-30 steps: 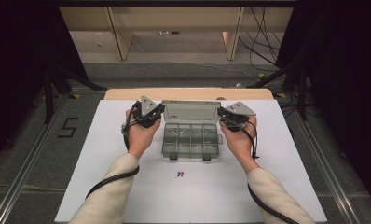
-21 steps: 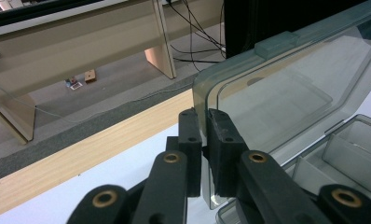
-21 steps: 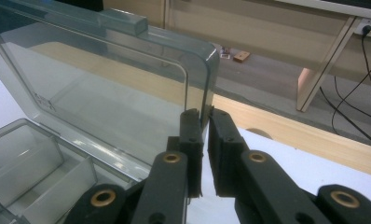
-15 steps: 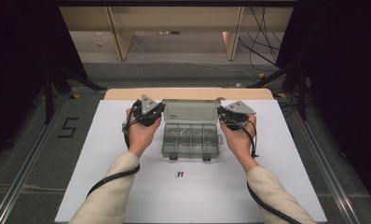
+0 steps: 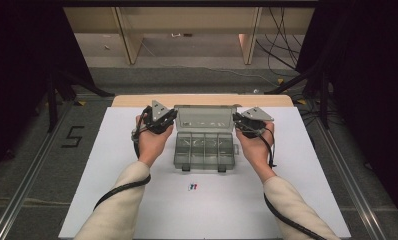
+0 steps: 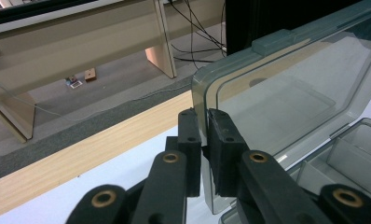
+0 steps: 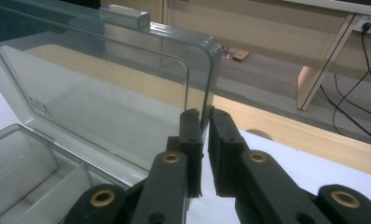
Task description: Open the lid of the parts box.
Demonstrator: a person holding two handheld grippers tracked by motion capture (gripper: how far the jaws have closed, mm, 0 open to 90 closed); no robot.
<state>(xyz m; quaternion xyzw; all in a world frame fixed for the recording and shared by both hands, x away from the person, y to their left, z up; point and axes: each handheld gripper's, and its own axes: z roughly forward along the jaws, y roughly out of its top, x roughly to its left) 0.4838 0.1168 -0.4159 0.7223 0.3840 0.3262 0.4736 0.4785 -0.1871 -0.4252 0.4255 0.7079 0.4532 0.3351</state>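
Note:
A clear grey compartment box (image 5: pixel 205 150) lies in the middle of the white table (image 5: pixel 297 165), and its lid (image 5: pixel 205 117) stands raised at the back. My left gripper (image 5: pixel 173 120) is shut on the lid's left edge, and my right gripper (image 5: pixel 236 123) is shut on its right edge. In the left gripper view the jaws (image 6: pixel 204 133) pinch the lid's rim (image 6: pixel 286 93), with the compartments (image 6: pixel 351 156) lower right. The right gripper view shows the jaws (image 7: pixel 204 126) closed on the lid's (image 7: pixel 104 84) other edge, above bare compartments (image 7: pixel 30 172).
A tiny red-and-blue piece (image 5: pixel 192 187) lies on the table in front of the box. A wooden strip (image 5: pixel 202 100) runs along the table's far edge. Beyond it are floor, bench legs (image 5: pixel 249 47) and cables (image 5: pixel 282 35).

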